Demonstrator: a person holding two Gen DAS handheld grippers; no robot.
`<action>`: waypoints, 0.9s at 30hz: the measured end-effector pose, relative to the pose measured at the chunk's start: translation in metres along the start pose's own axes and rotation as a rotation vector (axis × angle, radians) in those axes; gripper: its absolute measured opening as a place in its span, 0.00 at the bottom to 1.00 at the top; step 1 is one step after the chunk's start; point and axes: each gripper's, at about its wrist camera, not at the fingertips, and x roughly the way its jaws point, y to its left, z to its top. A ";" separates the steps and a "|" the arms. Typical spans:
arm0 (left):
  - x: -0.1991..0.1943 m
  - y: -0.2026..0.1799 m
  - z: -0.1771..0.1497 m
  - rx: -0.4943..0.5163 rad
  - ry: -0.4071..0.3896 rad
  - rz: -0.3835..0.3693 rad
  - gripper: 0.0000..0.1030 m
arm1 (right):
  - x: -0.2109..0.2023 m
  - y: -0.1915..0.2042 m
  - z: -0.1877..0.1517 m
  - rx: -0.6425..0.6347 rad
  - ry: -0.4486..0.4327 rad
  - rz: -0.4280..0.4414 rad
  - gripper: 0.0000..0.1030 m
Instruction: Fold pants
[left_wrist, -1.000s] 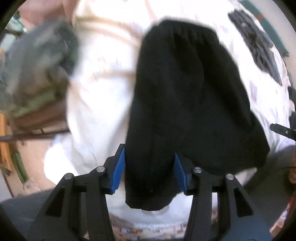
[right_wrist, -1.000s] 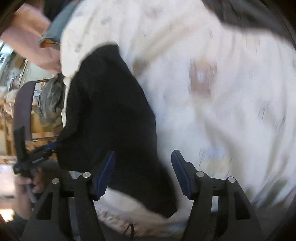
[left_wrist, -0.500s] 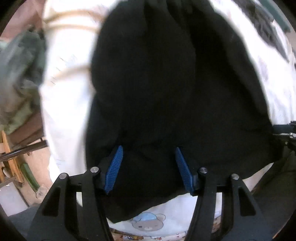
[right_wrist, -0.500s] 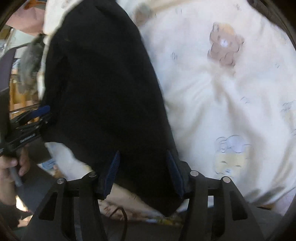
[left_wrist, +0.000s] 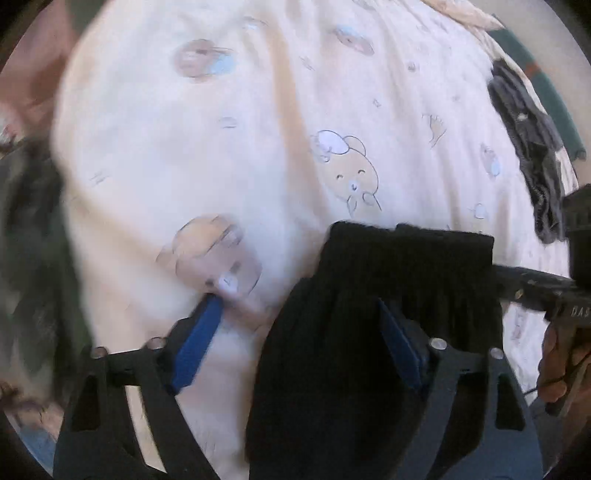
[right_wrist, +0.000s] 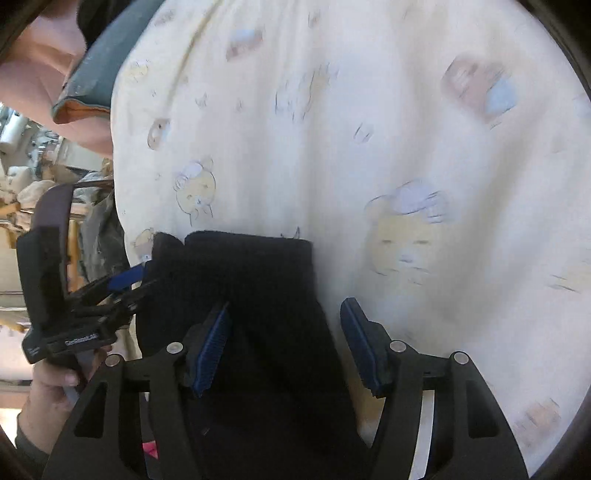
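Note:
The black pants (left_wrist: 369, 332) lie on a cream bed sheet (left_wrist: 221, 147) with bear prints, as a short, narrow bundle near the bed's front edge. My left gripper (left_wrist: 299, 339) is open; its right finger rests on the pants and its left finger is over the bare sheet. In the right wrist view the pants (right_wrist: 258, 295) run down between the fingers. My right gripper (right_wrist: 284, 343) is open, its left finger on the cloth, its right finger over the sheet. The left gripper (right_wrist: 125, 280) shows at the pants' left edge.
A dark grey garment (left_wrist: 528, 147) lies at the far right of the bed. A green-grey cloth heap (left_wrist: 29, 258) sits off the bed's left side. A grey pillow (right_wrist: 99, 55) lies at the far left corner in the right wrist view.
The pants were spread long across the sheet; now they are a much shorter bundle near the front edge. Both grippers have drawn back, and each now straddles an edge of the cloth.

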 end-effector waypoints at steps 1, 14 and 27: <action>0.005 -0.003 0.004 0.023 -0.006 -0.015 0.48 | 0.007 0.005 0.002 -0.037 -0.003 0.027 0.42; -0.027 -0.019 0.082 0.075 -0.179 0.052 0.09 | -0.030 0.046 0.089 -0.304 -0.162 -0.144 0.23; -0.038 -0.047 0.030 0.094 -0.213 0.075 0.48 | -0.077 0.013 0.010 -0.272 -0.178 -0.117 0.56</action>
